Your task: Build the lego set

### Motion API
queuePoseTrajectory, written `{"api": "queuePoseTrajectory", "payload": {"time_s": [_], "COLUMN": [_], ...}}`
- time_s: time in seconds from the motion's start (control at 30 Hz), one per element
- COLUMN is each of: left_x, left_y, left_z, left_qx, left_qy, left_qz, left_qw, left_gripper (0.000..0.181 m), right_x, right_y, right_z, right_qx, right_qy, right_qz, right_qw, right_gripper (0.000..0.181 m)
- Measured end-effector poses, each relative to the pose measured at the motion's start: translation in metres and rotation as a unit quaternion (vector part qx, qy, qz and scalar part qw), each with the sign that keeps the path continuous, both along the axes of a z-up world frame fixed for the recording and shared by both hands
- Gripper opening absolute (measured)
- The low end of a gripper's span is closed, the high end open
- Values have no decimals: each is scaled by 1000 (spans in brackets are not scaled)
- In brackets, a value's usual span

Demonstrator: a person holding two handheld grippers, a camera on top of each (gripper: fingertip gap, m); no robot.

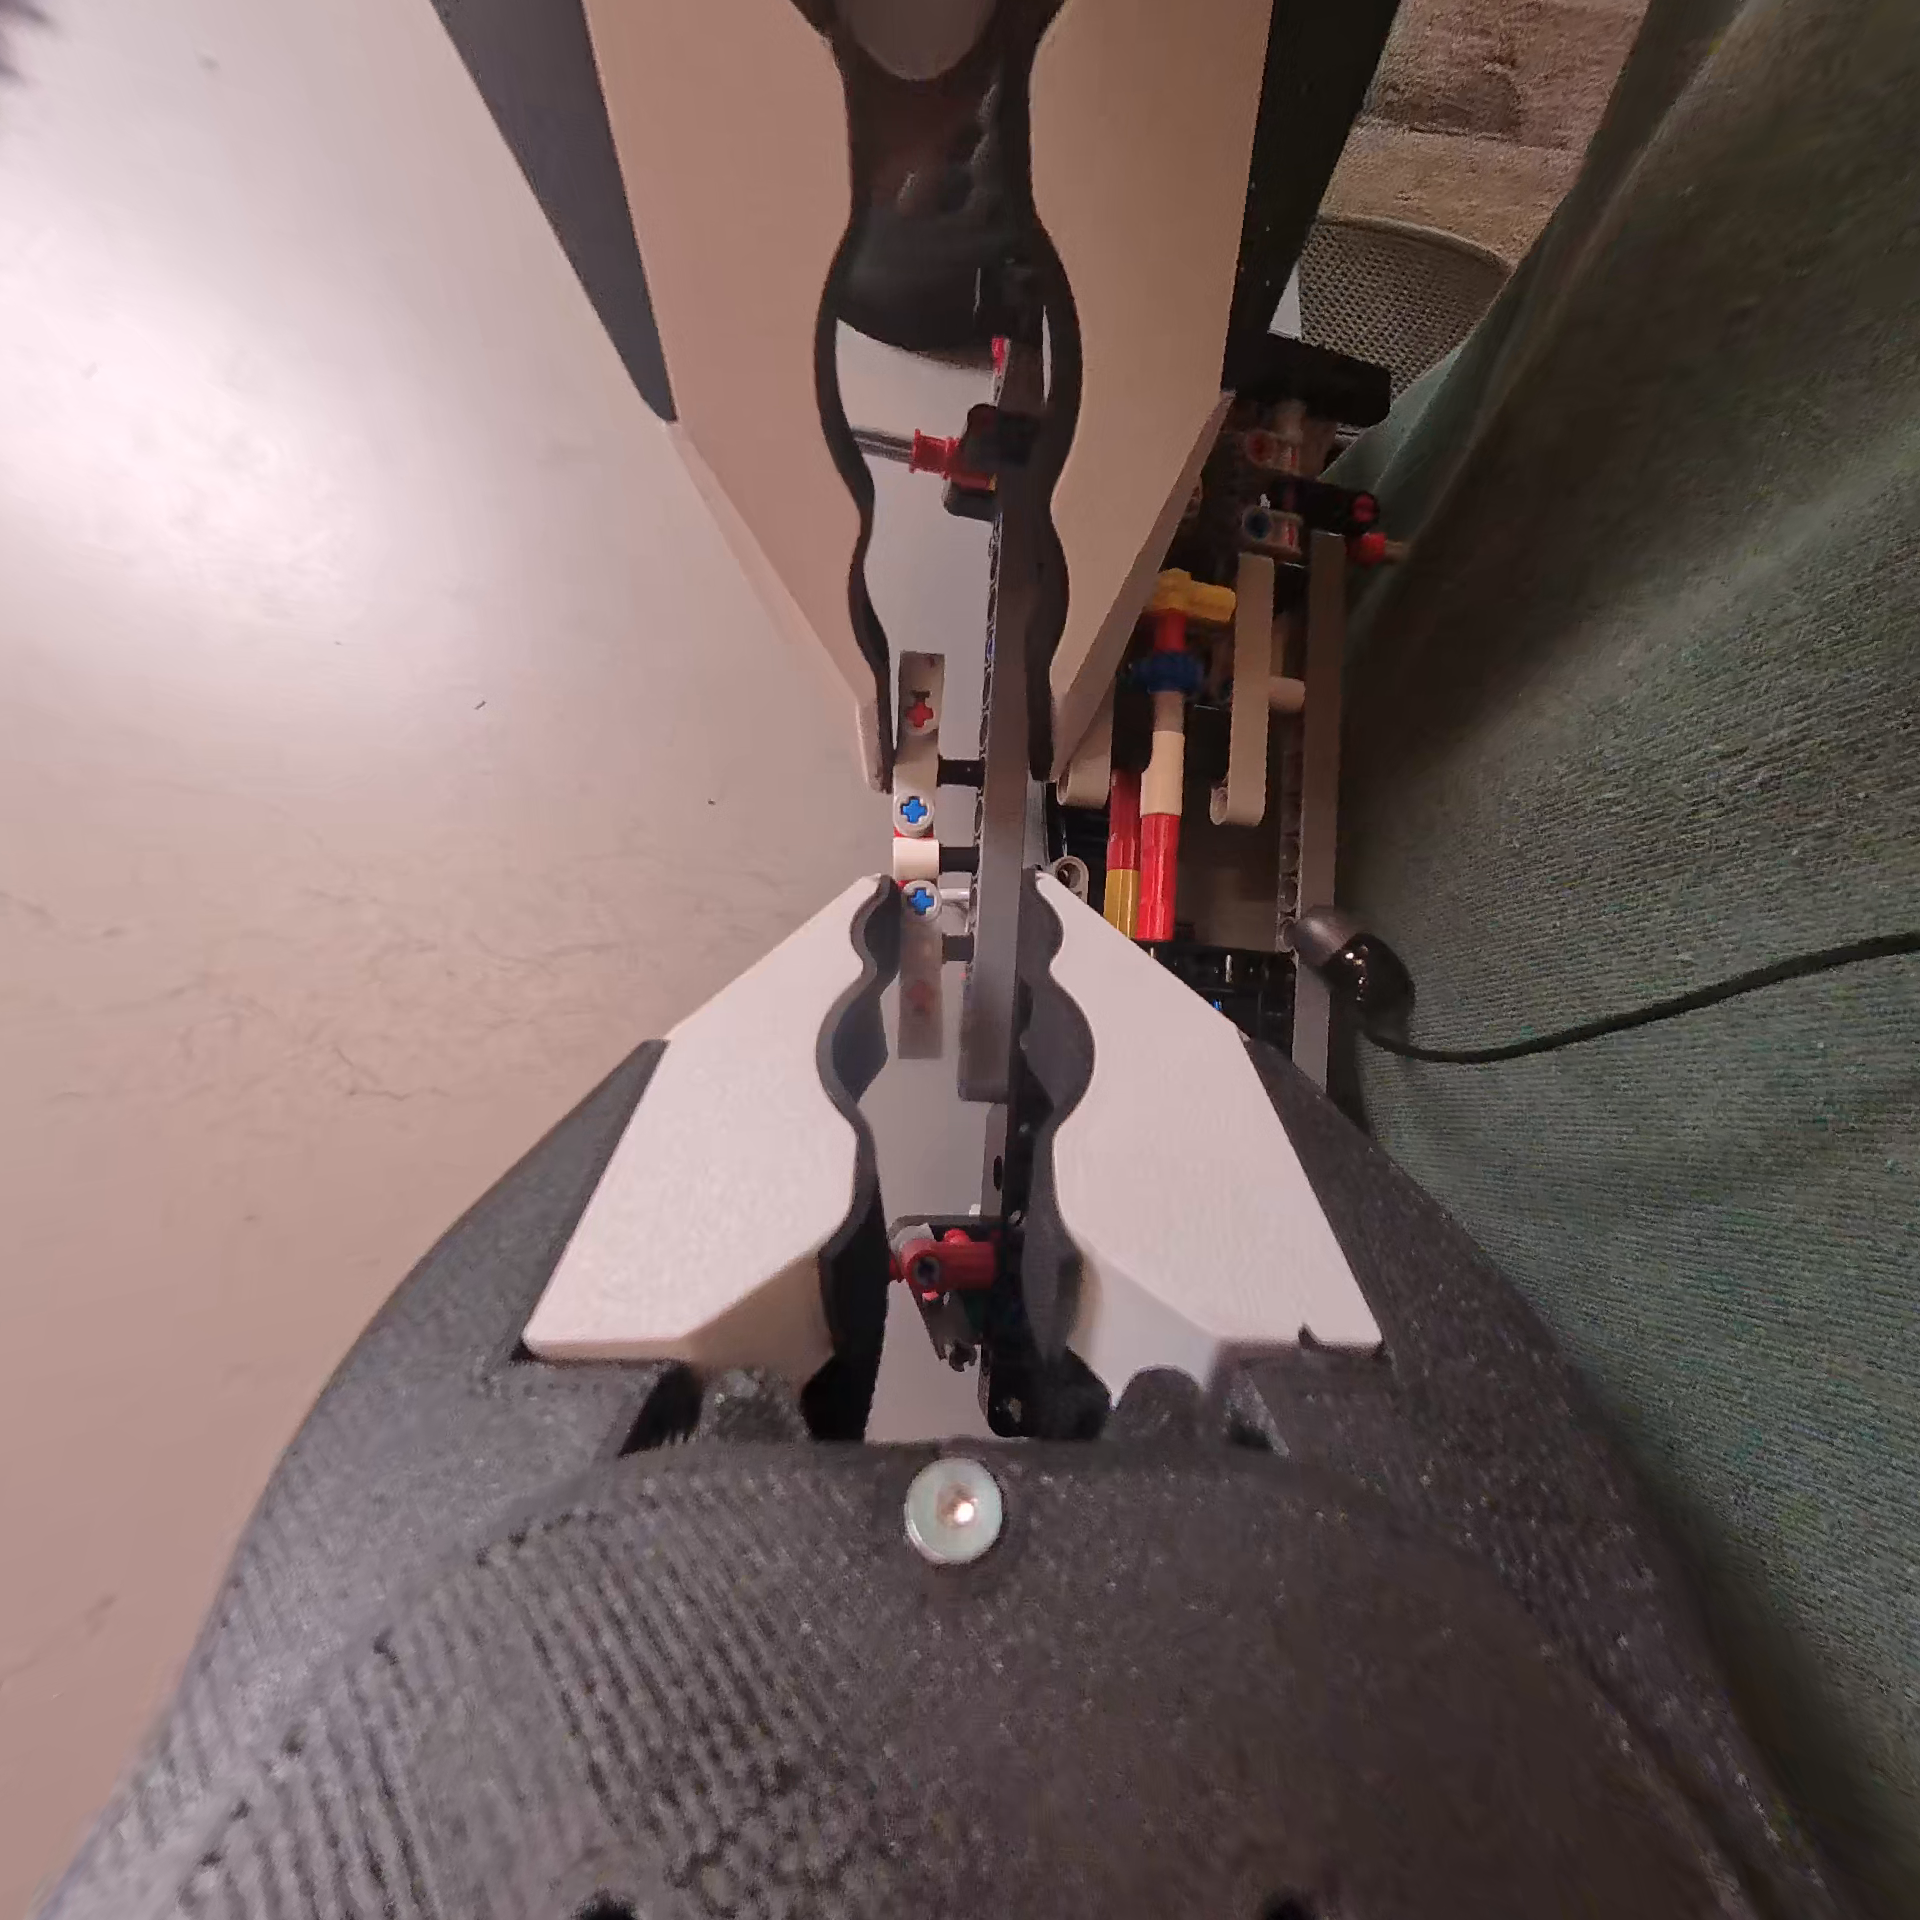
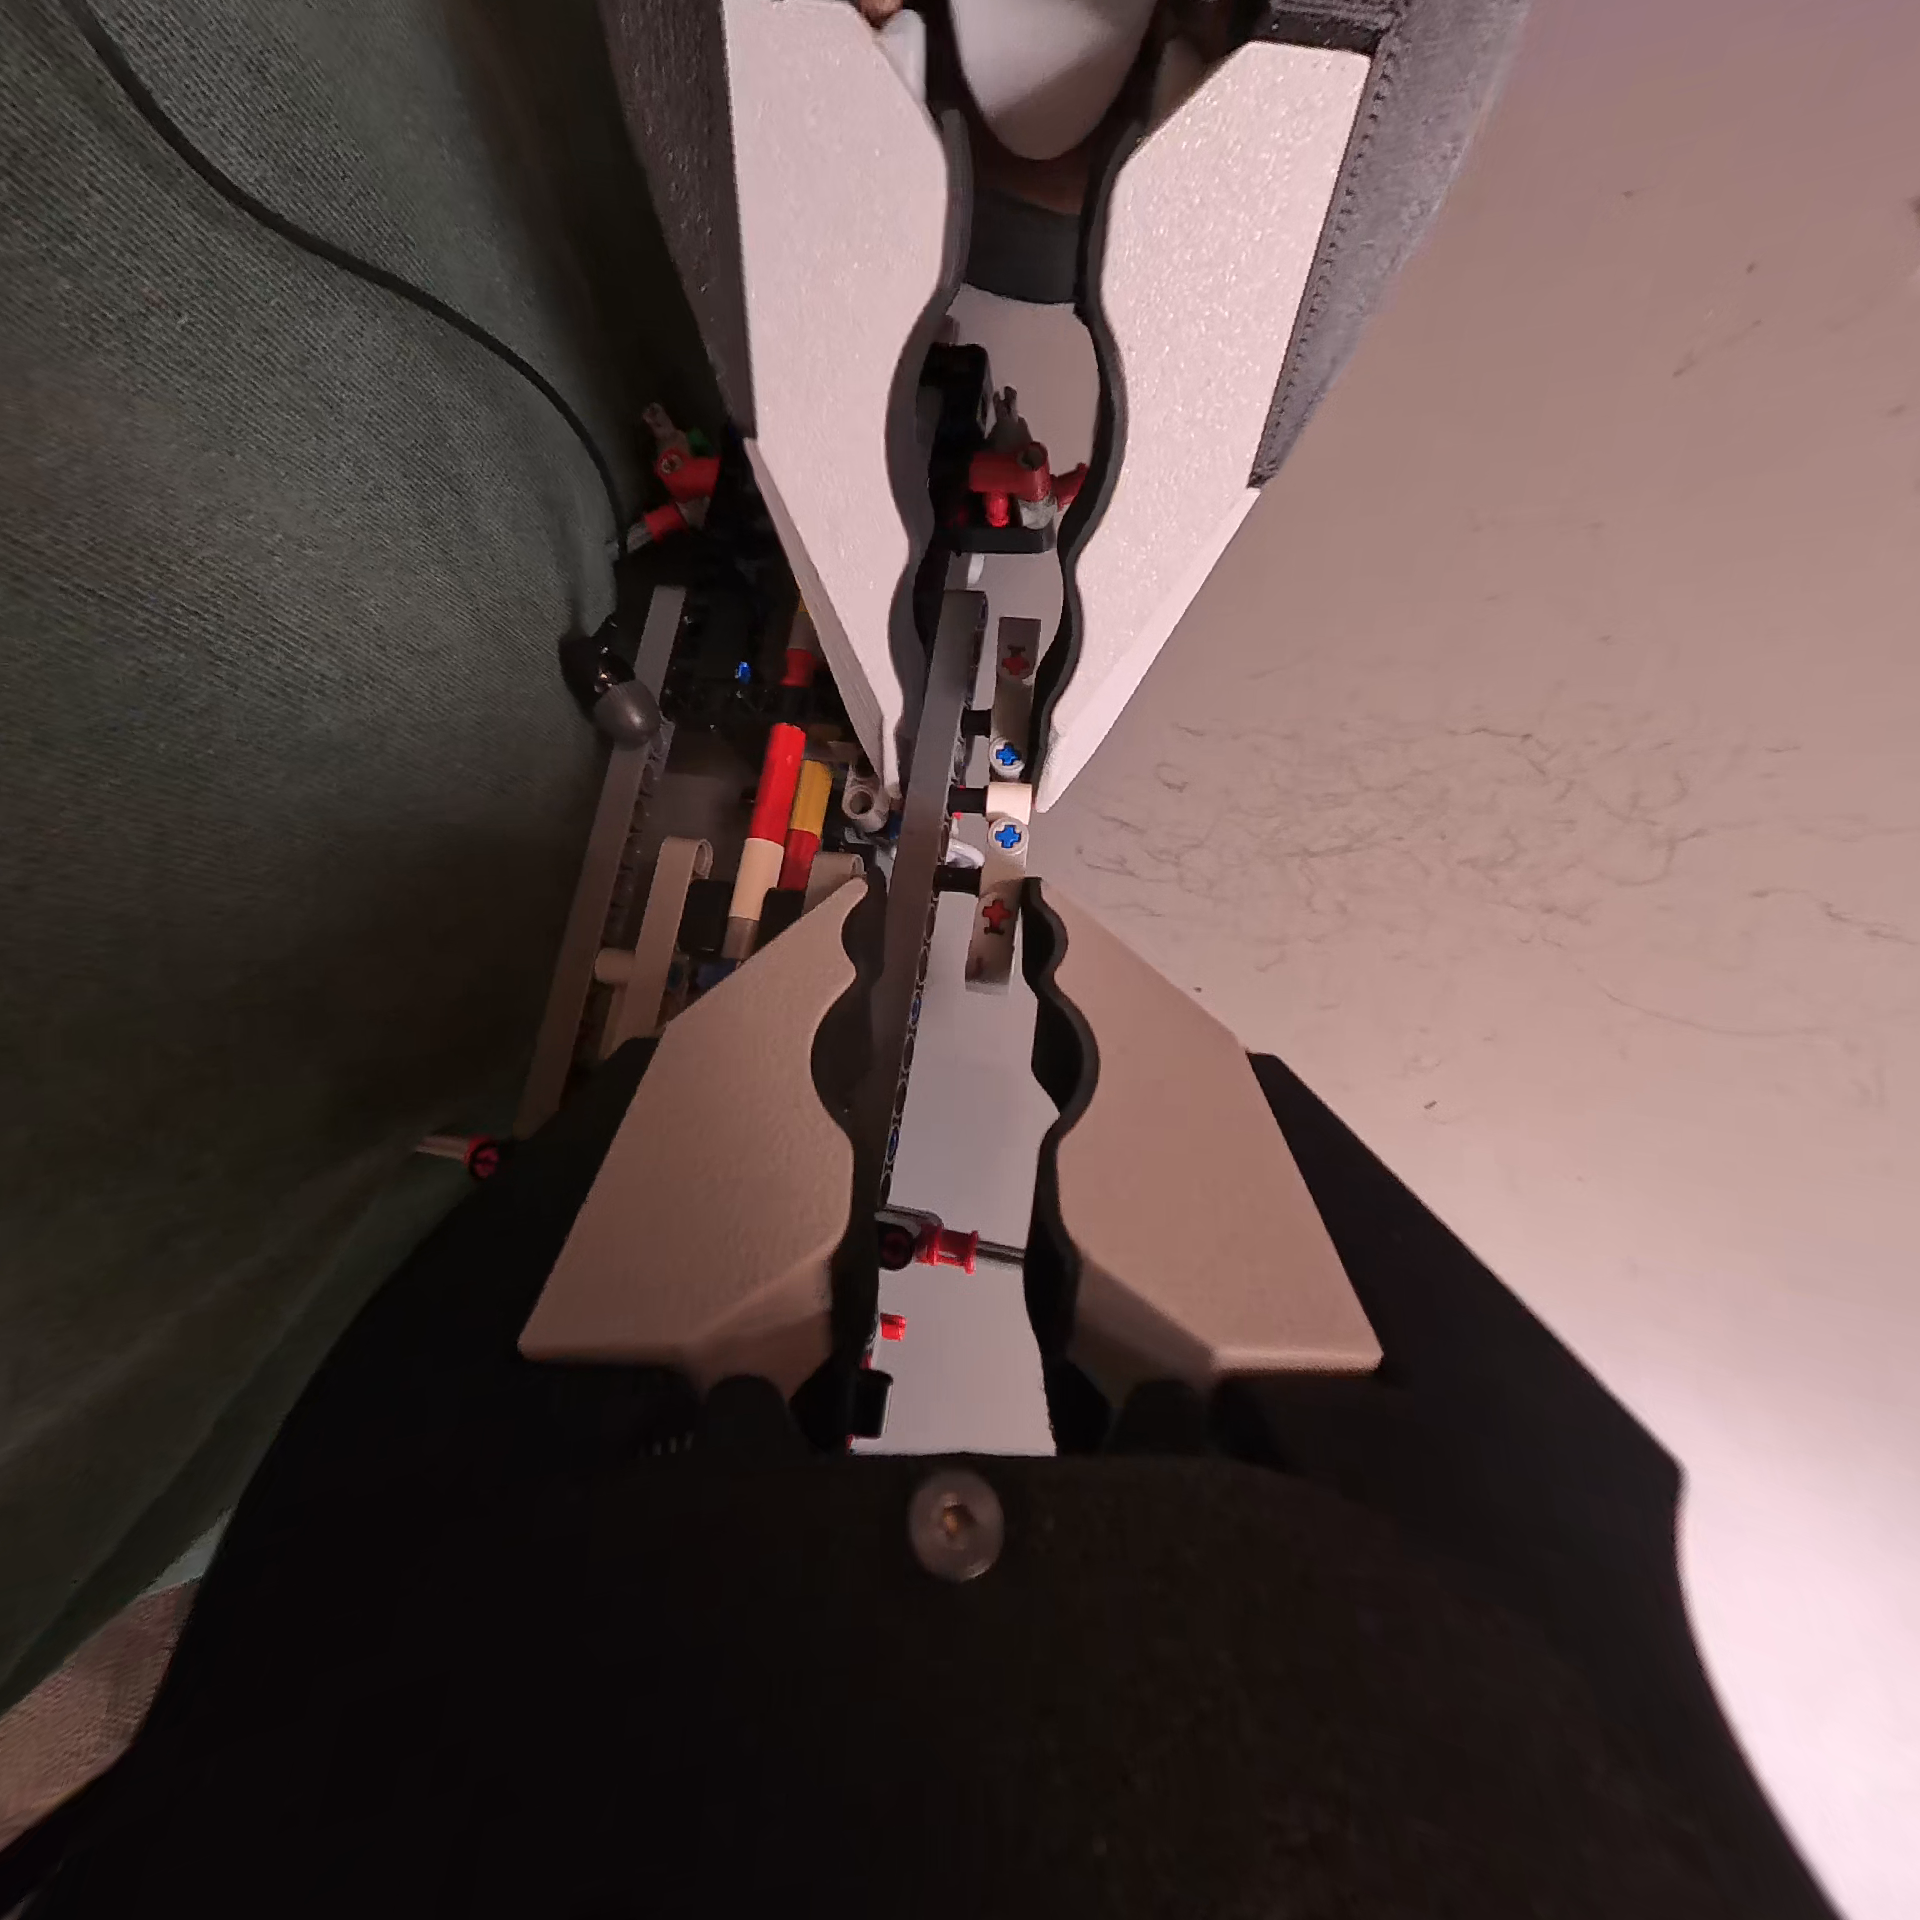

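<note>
A Lego Technic assembly point(image 1: 1153, 831) is held between both grippers. Its long grey beam point(image 1: 1003, 831) runs along the gap between the fingers. Small light grey beams with blue and red cross pins point(image 1: 914, 810) sit on one side. Red, yellow and tan axles fill the frame on the other side. My left gripper point(image 1: 961, 894) is shut on the beam from below in the left wrist view. My right gripper point(image 1: 966, 774) faces it tip to tip from above. In the right wrist view my right gripper point(image 2: 945, 888) is shut on the same beam point(image 2: 925, 831), and the left gripper point(image 2: 966, 784) comes from above.
Green fabric point(image 1: 1662, 935) lies right behind the assembly, with a thin black cable point(image 1: 1662, 997) across it. It also shows in the right wrist view point(image 2: 260, 623). A pale cream surface point(image 1: 312, 727) fills the other side. The grippers are tip to tip, or close to it.
</note>
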State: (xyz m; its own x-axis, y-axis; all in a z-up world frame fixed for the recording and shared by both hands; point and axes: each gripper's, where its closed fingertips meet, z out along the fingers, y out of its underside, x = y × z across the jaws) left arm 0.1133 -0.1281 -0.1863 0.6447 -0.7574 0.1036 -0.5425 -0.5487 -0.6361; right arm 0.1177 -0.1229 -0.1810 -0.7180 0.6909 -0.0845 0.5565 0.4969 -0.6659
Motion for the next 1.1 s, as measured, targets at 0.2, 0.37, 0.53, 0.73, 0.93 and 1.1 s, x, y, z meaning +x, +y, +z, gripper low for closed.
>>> {"api": "queuePoseTrajectory", "payload": {"time_s": [0.2,0.37,0.53,0.73,0.93,1.1], "left_x": [0,0,0,1,2,1], "left_y": [0,-1,-1,-1,-1,-2], "left_z": [0,0,0,1,1,0], "left_qx": [2,4,3,-2,6,7], "left_qy": [5,9,1,-7,0,1], "left_qz": [-3,-7,-9,-8,-10,-5], "left_qw": [1000,1000,1000,1000,1000,1000], "left_gripper": [21,21,21,21,21,21], "right_x": [3,2,3,6,7,4], "right_y": [1,0,0,0,-1,-1], "right_z": [-1,-1,-1,0,-1,-2], "right_qx": [-10,3,14,-38,-13,13], "right_qy": [-23,-9,-5,-42,-31,-36], "right_qz": [3,22,40,47,73,49], "right_qw": [1000,1000,999,997,997,998], "right_gripper": [25,24,24,25,24,24]}}
